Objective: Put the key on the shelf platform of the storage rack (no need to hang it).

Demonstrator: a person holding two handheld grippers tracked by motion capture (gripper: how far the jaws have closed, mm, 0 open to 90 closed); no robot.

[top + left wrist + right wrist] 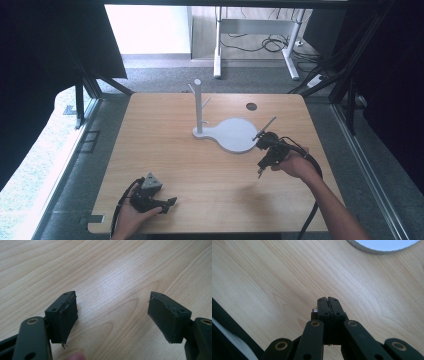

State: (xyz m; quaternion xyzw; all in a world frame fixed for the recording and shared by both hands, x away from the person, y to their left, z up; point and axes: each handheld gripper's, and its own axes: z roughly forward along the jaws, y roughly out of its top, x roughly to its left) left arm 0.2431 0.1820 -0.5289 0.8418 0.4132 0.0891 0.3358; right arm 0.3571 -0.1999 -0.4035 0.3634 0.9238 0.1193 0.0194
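While the high view looks down on the pale wooden tabletop (210, 165), the left hand-held gripper (169, 203) lies low near the front edge at the left, held in the person's left hand (131, 214), with its grey three-cornered plate on top. The right hand-held gripper (260, 171) hovers over the right half of the tabletop in the person's right hand (295, 164), just beside the front rim of the white stand with a round flat base and an upright pegged post (235, 135). That stand sits near the middle of the tabletop, its post at the left end of the base, well apart from the left hand-held gripper. A small dark round hole (251, 106) marks the tabletop behind the stand.

From the left gripper view, the left hand-held gripper (112, 312) has its two black jaws spread wide, with bare wood grain between them and nothing held. A fingertip (76, 356) shows at the bottom edge.

From the right gripper view, the right hand-held gripper (328, 301) has its jaws pressed together with no visible gap; whether anything thin is pinched between them cannot be told. The white stand's ribbed base rim (372, 251) curves across the top right corner, apart from the jaw tips.
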